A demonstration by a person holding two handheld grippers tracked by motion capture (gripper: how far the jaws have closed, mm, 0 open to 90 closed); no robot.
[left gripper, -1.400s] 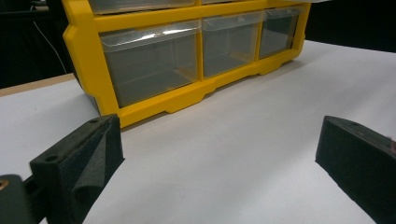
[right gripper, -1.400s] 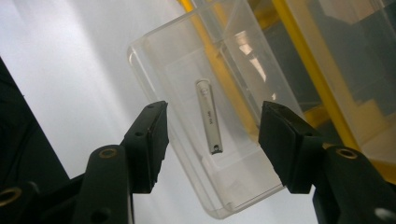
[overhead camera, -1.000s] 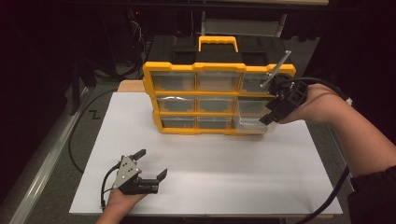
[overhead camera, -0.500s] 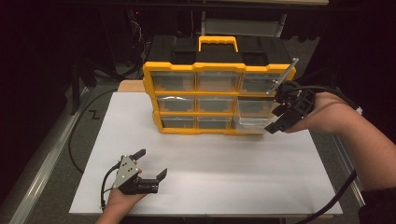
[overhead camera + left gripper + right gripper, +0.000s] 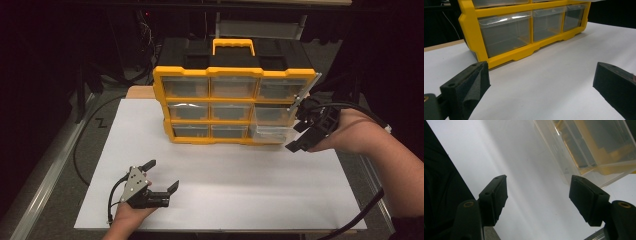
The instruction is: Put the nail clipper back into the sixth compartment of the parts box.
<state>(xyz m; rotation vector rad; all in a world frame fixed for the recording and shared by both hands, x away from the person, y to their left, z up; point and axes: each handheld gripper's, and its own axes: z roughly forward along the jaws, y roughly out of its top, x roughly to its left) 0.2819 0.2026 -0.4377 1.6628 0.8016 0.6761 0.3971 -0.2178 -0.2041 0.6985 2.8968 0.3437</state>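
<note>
A yellow organizer with a black top and several clear drawers stands at the back of the white board. Its bottom right drawer sticks out toward me. My right gripper hovers just right of that drawer's front corner. Its jaws have just been opening and nothing lies between them. In the right gripper view the clear drawer is beyond the right gripper, apart from both pads. My left gripper rests open on the board at the front left, facing the organizer, with nothing between the jaws of the left gripper.
A black cable loops off the board's left side beside a metal rail. The board's bare white surface runs between the left gripper and the organizer. Dark surroundings lie behind the organizer.
My right gripper has drawn back from the organizer's right side toward the front, away from the pulled-out drawer, with its jaws wider apart. The left gripper has stayed put.
</note>
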